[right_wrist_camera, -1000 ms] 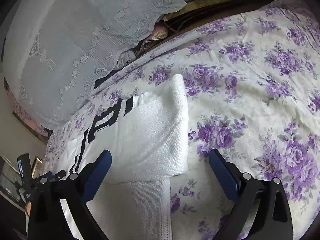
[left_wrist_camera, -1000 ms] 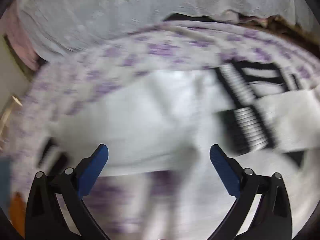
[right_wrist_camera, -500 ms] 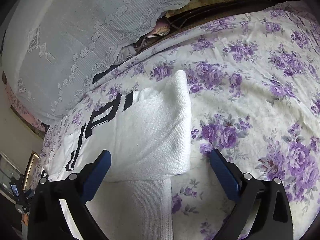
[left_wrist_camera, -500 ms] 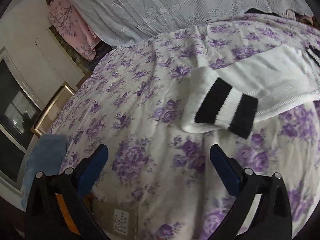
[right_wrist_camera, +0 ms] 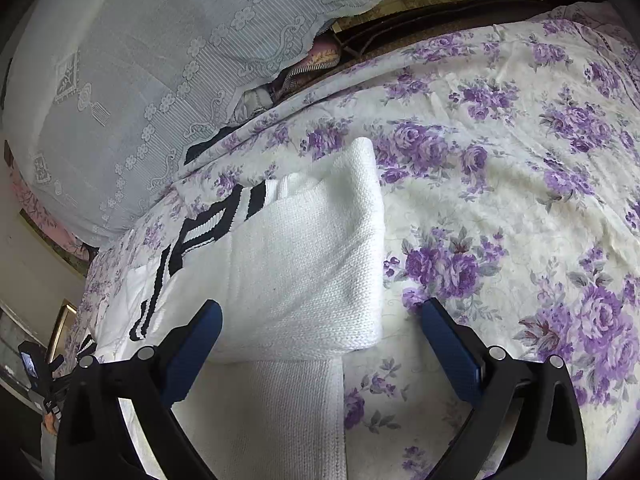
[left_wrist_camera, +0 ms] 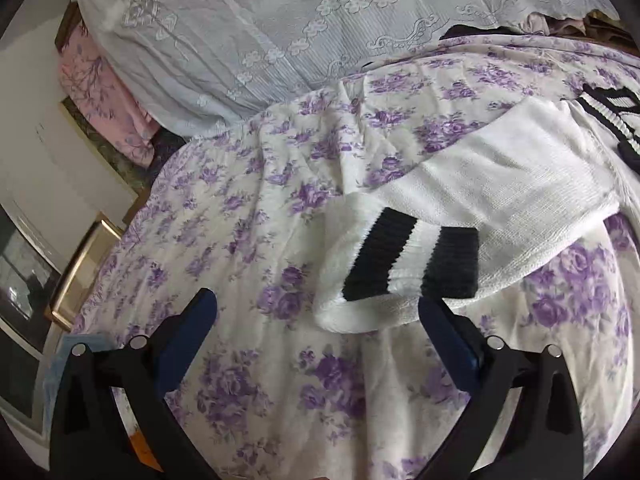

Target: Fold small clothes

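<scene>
A white knit sweater [right_wrist_camera: 304, 264] with black stripes lies on the floral bed. In the right wrist view one sleeve is folded across its body, and black-and-white trim [right_wrist_camera: 200, 236] shows at its left. In the left wrist view the other sleeve [left_wrist_camera: 480, 188] stretches out leftward, ending in a black-striped cuff [left_wrist_camera: 408, 264]. My left gripper [left_wrist_camera: 316, 320] is open just in front of that cuff, touching nothing. Over the sweater's near edge my right gripper [right_wrist_camera: 320, 324] is open and empty.
The purple-flowered bedspread [right_wrist_camera: 520, 200] covers the bed. A large lace-covered pillow [left_wrist_camera: 300, 32] lies at the head, with a pink one [left_wrist_camera: 108, 100] beside it. The bed's left edge drops to a framed picture [left_wrist_camera: 80, 268] and the floor.
My left gripper has swung left from over the sweater's body to the outstretched striped cuff. The right gripper has barely moved.
</scene>
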